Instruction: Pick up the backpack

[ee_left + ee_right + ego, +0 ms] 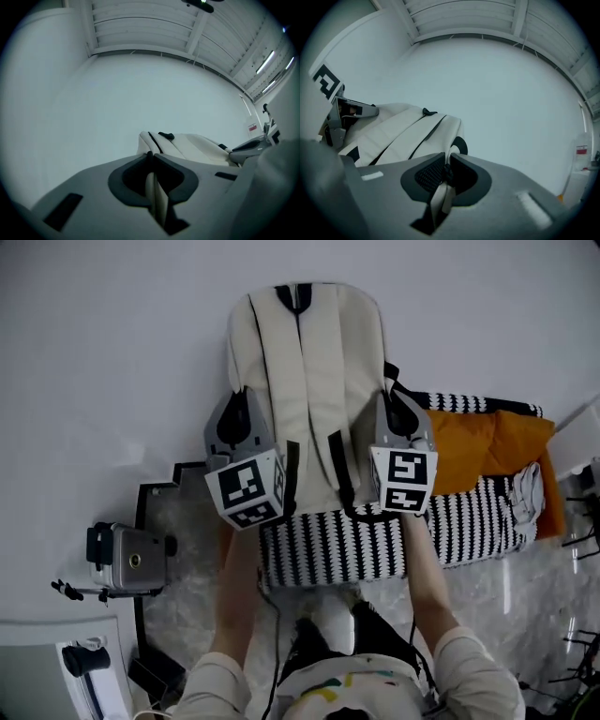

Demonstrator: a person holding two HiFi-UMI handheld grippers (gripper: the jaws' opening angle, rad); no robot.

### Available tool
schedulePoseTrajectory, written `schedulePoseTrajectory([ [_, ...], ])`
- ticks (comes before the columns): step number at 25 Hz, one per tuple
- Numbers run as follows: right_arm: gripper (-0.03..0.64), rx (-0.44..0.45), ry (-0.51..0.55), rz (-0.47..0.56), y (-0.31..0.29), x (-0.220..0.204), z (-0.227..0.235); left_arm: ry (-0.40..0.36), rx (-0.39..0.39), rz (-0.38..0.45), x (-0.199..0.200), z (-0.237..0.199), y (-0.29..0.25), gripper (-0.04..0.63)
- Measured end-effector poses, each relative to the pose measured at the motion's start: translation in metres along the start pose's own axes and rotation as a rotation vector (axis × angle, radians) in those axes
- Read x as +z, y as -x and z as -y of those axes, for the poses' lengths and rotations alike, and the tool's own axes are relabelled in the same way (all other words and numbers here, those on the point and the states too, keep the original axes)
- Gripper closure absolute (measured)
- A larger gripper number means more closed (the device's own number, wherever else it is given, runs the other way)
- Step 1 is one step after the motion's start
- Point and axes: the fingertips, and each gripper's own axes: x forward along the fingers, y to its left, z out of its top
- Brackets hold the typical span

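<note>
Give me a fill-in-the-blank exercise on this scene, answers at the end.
1. Counting the left gripper and the right gripper, the number of grippers shut on the backpack is ____.
2. The striped blanket is black and ____.
3. The cloth lying at that blanket's right end in the head view is coloured ____.
4. The camera stands at the head view's ____ side.
Missing words: two; white; orange; left.
</note>
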Motion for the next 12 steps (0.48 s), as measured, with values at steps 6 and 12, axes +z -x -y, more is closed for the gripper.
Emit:
schedulePoseTrajectory([
  [6,0.580,-0.054,0.009,0.087,0.037,0.079,0.027,-0.001,-0.044,0.076,0.088,0.015,0.014,0.555],
  [12,0.581,-0.089,0.042,0.226,0.075,0.152,0.037,0.021,-0.026,0.196,0.154,0.018,0.044,0.555],
])
